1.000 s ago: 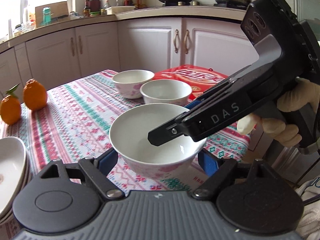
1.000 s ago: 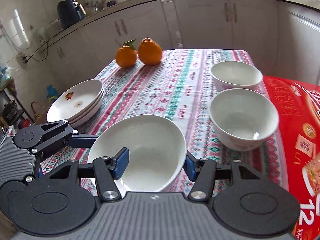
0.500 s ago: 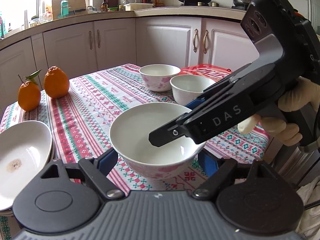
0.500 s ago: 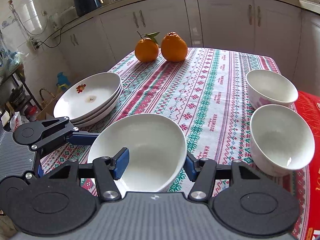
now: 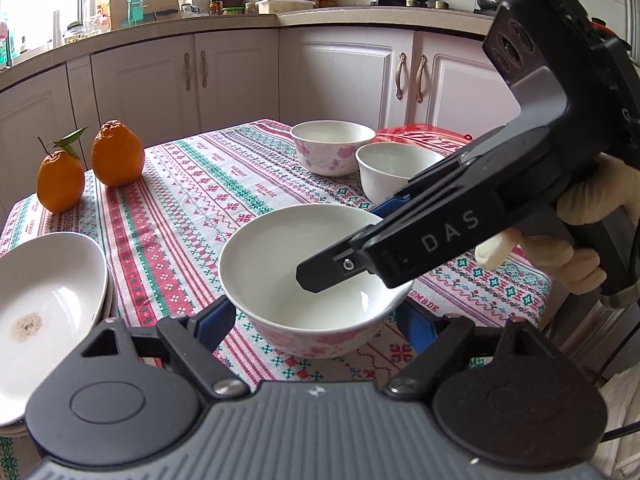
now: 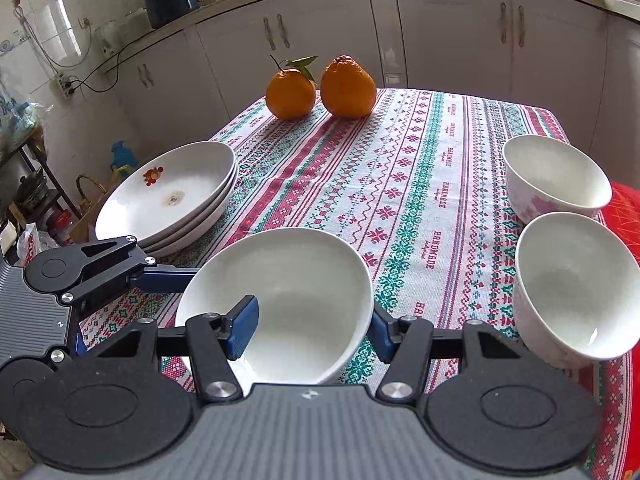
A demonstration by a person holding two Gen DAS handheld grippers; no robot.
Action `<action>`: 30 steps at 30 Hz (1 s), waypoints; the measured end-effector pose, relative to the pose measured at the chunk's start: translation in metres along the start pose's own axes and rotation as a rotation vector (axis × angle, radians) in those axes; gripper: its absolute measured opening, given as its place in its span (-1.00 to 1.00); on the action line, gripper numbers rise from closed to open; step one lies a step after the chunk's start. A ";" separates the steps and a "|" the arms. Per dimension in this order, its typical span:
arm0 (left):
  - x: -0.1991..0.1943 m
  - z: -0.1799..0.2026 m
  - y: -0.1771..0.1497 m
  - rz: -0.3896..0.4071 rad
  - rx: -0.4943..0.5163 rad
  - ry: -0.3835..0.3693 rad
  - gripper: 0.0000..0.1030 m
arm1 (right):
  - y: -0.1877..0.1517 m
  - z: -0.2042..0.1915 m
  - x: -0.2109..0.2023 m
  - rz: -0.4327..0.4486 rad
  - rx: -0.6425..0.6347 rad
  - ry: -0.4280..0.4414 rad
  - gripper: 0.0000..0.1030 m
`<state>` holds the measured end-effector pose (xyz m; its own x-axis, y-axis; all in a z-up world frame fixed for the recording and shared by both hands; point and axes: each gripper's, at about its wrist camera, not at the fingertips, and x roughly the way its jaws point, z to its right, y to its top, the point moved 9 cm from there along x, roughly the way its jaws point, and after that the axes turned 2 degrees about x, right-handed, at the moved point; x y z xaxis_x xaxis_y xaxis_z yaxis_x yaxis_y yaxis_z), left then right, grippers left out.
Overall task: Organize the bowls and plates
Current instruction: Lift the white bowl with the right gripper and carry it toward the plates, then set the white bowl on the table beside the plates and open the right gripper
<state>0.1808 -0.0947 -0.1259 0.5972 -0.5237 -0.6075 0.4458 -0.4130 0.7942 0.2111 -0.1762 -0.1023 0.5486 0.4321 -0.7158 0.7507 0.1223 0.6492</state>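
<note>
Left wrist view: my left claw (image 5: 316, 320) is spread wide around the floral bowl (image 5: 312, 280), blue pads at its two sides, low centre of frame; whether they press it I cannot tell. My right claw (image 5: 340, 268) reaches in from the right, one finger inside the bowl, gloved hand (image 5: 560, 240) on the grip.

Right wrist view: my right claw (image 6: 312, 320) pinches the bowl's (image 6: 280, 296) rim, lower centre. Stacked plates (image 6: 168, 196) lie at left, two bowls (image 6: 560, 280) at right.
</note>
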 end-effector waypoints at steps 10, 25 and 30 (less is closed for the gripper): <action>0.003 0.001 -0.001 -0.010 0.016 0.015 0.74 | -0.001 -0.003 0.001 0.009 -0.008 0.007 0.44; -0.015 0.007 0.001 0.012 -0.008 0.008 0.97 | 0.002 0.002 -0.032 0.110 -0.027 -0.058 1.00; -0.026 0.012 0.005 0.026 0.005 0.015 0.98 | -0.002 0.009 -0.051 0.152 -0.040 -0.130 1.00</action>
<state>0.1599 -0.0919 -0.1059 0.6182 -0.5233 -0.5864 0.4266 -0.4033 0.8096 0.1852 -0.2066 -0.0699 0.6991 0.3296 -0.6346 0.6422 0.1008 0.7598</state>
